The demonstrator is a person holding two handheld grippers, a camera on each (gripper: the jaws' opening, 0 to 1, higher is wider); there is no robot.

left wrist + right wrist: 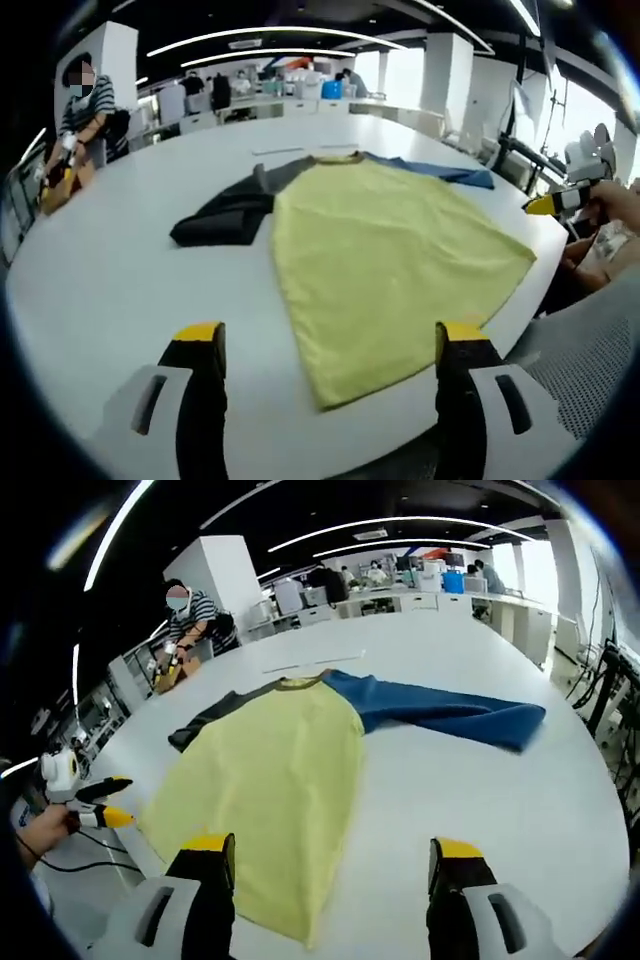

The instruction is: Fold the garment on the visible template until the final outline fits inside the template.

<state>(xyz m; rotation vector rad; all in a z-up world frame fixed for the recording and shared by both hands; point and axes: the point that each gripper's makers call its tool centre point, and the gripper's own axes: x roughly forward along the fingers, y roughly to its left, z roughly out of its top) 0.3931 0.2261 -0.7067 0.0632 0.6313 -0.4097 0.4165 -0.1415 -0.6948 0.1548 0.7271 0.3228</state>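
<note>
Left gripper view looks across a white tabletop [120,290] at the garment [380,250], a yellow-bodied shirt spread flat with its hem toward the camera. A dark sleeve [222,215] lies out on one side and a blue sleeve [445,172] on the other. The left gripper [330,350] hovers short of the hem, its yellow-tipped jaws spread wide and holding nothing.

Right gripper view shows the same shirt from the other side — the blue sleeve stretches long across the tabletop, well clear of the body. The right gripper [333,865] also stands with jaws wide apart and empty, the hem corner just ahead of its left jaw. No template outline can be made out under the cloth.

The fabric looks thin, light and limp; it will drape and drag rather than hold a shape, and it may slide on the smooth surface. Sensible places to pinch are a sleeve cuff or the hem corners — a single layer at the edge, lifted low and carried over the body.
</note>
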